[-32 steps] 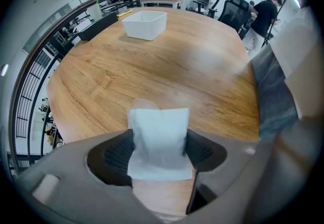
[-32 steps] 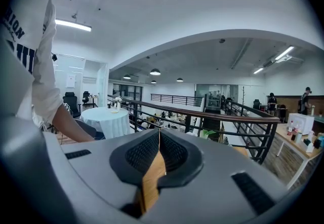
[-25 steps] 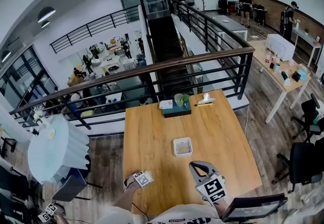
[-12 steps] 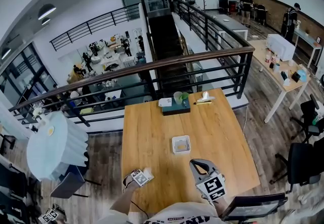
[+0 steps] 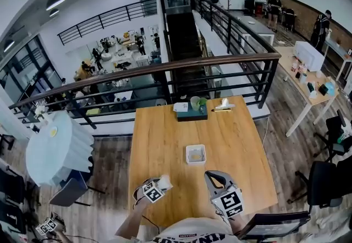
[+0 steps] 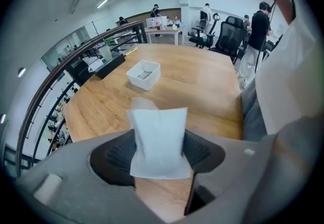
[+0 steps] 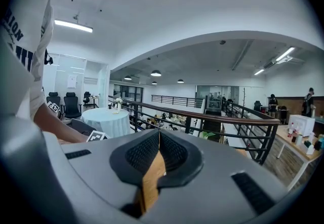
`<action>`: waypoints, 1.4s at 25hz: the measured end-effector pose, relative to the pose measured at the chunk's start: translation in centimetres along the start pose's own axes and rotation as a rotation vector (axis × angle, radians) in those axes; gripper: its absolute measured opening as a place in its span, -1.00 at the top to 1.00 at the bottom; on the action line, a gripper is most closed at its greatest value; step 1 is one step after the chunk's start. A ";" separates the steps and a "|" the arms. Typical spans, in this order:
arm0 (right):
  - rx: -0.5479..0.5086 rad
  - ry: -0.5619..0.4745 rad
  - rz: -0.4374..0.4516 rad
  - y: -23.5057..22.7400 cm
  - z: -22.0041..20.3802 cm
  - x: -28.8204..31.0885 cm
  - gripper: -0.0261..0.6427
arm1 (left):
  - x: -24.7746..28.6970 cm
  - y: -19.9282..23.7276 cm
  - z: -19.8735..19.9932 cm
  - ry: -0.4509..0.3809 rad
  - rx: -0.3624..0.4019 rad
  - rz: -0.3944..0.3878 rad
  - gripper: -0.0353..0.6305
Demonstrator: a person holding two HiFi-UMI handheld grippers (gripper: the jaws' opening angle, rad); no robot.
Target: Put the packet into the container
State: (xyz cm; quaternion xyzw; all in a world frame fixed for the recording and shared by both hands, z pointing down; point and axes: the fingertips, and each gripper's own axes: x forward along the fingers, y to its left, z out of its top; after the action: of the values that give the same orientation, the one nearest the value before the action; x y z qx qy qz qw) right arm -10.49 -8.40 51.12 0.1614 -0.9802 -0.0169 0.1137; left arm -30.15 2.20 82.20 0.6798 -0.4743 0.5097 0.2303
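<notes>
1. Our left gripper [image 6: 159, 151] is clenched on the small white flat paper packet [image 6: 159, 137]. Its dark ribbed pads press the packet's two side edges low down, and the upper half stands free above them.
2. In the head view the left gripper [image 5: 163, 184] holds the packet [image 5: 164, 182] above the near left part of the light wooden table [image 5: 236, 137]. The small white square plastic container [image 5: 196, 155] sits towards the table's middle, well apart from the packet.
3. We judge the packet to be very light and soft. It looks like a thin pillow, its top edge is slightly rumpled, and it seems to bow a little between the pads.
4. Its skin looks matte, so we expect it to grip well, but a hard squeeze could crease it or burst a seam.
5. The present hold on the lower sides seems sound to us. It leaves the free upper end to lead into the container [image 6: 144, 74], which is open-topped and shallow; something pale lies in it, too small for us to name.
6. Being so light, the packet may cling to a pad on release or flutter aside, so we would let go low over the rim.
7. Our right gripper [image 7: 158, 151] is closed on nothing, its tips meeting, and rests near the table's front edge [image 5: 213, 179].
</notes>
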 end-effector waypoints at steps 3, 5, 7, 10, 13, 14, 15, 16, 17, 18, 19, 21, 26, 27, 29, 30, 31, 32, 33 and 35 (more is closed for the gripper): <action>-0.011 0.016 0.000 -0.1 0.2 -0.2 0.89 | -2.4 -0.6 2.4 -0.051 0.016 0.004 0.02; -0.010 0.014 -0.006 -0.2 0.1 -0.2 0.89 | -4.2 -0.9 3.7 -0.077 0.018 0.001 0.02; -0.001 0.023 -0.008 -0.2 -0.4 -0.2 0.89 | -6.2 -0.9 4.8 -0.092 0.020 0.007 0.02; 0.000 0.027 -0.010 -0.2 -0.3 -0.4 0.89 | -9.5 -1.1 6.3 -0.094 0.004 0.017 0.02; 0.009 0.028 -0.018 -0.4 -0.5 -0.6 0.89 | -12.5 -1.3 6.9 -0.062 -0.024 0.024 0.02; 0.013 0.021 -0.022 -0.4 -0.6 -0.6 0.89 | -13.2 -1.3 6.9 -0.048 -0.027 0.025 0.02; 0.016 0.016 -0.025 -0.5 -0.6 -0.6 0.89 | -13.6 -1.4 6.8 -0.038 -0.029 0.024 0.02; 0.016 0.014 -0.024 -0.5 -0.6 -0.6 0.89 | -13.8 -1.4 6.7 -0.033 -0.029 0.022 0.02; 0.014 0.016 -0.022 -0.4 -0.5 -0.6 0.89 | -14.0 -1.4 6.7 -0.031 -0.030 0.020 0.02; 0.013 0.016 -0.020 -0.4 -0.6 -0.6 0.89 | -14.0 -1.5 6.7 -0.032 -0.032 0.016 0.02; 0.013 0.015 -0.019 -0.4 -0.7 -0.6 0.89 | -14.0 -1.5 6.7 -0.033 -0.032 0.014 0.02; 0.012 0.019 -0.016 -0.3 -0.8 -0.5 0.89 | -14.0 -1.3 6.8 -0.033 -0.028 0.016 0.02; 0.015 0.013 -0.020 -0.3 -0.6 -0.5 0.89 | -13.8 -0.7 7.3 -0.028 -0.011 0.013 0.02; 0.014 0.016 -0.023 -0.4 -0.6 -0.6 0.89 | -13.7 -0.5 7.5 -0.027 -0.004 0.014 0.02; 0.015 0.023 -0.033 -0.6 -0.8 -0.8 0.89 | -13.5 -0.1 8.0 -0.026 0.012 0.015 0.02; 0.018 0.025 -0.039 -0.7 -0.9 -1.0 0.89 | -13.4 0.1 8.3 -0.026 0.022 0.017 0.02; 0.022 0.024 -0.047 -0.8 -0.9 -1.2 0.89 | -13.3 0.4 8.6 -0.027 0.034 0.018 0.02; 0.027 0.022 -0.058 -0.8 -1.0 -1.5 0.89 | -13.3 0.6 8.9 -0.026 0.048 0.018 0.02; 0.033 0.020 -0.070 -0.9 -1.0 -1.8 0.89 | -13.3 0.8 9.2 -0.023 0.063 0.017 0.02; 0.047 0.018 -0.100 -1.3 -1.2 -2.6 0.89 | -13.1 1.3 10.1 -0.021 0.094 0.012 0.02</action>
State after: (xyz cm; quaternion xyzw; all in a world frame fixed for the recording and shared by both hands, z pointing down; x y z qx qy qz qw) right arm -7.44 -8.84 51.67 0.2128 -0.9700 0.0019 0.1177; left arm -26.91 -1.08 66.29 0.6923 -0.4562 0.5257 0.1903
